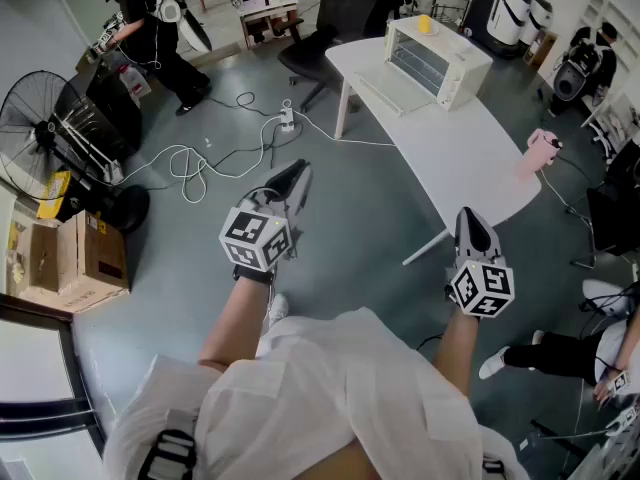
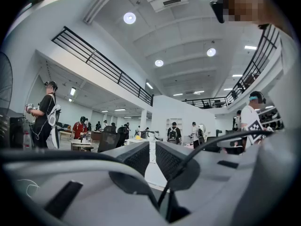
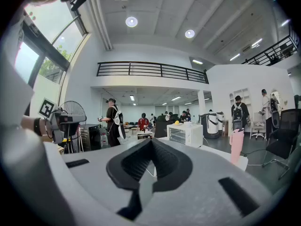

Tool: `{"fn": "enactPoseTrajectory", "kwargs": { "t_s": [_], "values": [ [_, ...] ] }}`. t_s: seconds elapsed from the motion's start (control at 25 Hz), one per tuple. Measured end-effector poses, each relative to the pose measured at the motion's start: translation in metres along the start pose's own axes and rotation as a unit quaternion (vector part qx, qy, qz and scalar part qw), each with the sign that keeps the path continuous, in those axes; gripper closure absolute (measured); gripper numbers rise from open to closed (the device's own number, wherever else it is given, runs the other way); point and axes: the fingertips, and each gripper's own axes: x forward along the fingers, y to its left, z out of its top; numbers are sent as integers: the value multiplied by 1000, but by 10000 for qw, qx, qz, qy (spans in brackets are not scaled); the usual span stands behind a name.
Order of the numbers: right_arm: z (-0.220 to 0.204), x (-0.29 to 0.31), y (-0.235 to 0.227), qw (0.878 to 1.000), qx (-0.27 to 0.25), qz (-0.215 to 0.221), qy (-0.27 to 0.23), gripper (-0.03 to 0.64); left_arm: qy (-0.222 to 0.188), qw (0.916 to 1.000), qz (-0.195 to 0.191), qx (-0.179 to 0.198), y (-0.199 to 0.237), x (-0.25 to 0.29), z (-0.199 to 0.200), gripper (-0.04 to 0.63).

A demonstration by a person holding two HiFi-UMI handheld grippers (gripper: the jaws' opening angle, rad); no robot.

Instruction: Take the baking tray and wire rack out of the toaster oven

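**Both grippers empty, oven far off on the table**

The person stands on the grey floor, well apart from the white table (image 1: 450,158), and holds both grippers level in front of the body.

The left gripper (image 1: 297,176) has its jaws a little apart. Its own view shows a narrow gap between the two ribbed pads (image 2: 137,157), and nothing stands in this gap. The right gripper (image 1: 470,220) has its jaws closed together, pad against pad, with nothing held between them (image 3: 151,147).

The oven (image 1: 432,60) stands at the far end of the table, near its right edge, and a small yellow thing (image 1: 425,24) lies on top of it. The tray and rack cannot be made out, because the oven is too small in all views. A pink bottle (image 1: 540,151) stands upright at the right edge of the table, toward the near end.

On the floor at the left stand a black fan (image 1: 40,128) and a cardboard box (image 1: 70,258). White cables (image 1: 200,163) lie between them and the table.
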Motion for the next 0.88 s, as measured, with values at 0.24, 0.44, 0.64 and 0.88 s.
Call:
{"fn": "enactPoseTrajectory", "kwargs": {
  "t_s": [0.24, 0.44, 0.64, 0.88],
  "values": [
    [-9, 1, -1, 9999, -52, 12, 99, 616, 27, 10000, -44, -16, -1, 4, -5, 558],
    [-11, 2, -6, 9998, -62, -1, 174, 616, 60, 10000, -56, -25, -1, 9, -7, 558],
    [-13, 1, -11, 9999, -89, 54, 137, 615, 78, 9999, -58, -28, -3, 13, -11, 558],
    [-10, 1, -13, 9999, -98, 105, -1, 614, 93, 9999, 47, -29, 1, 14, -13, 558]
  ]
}}
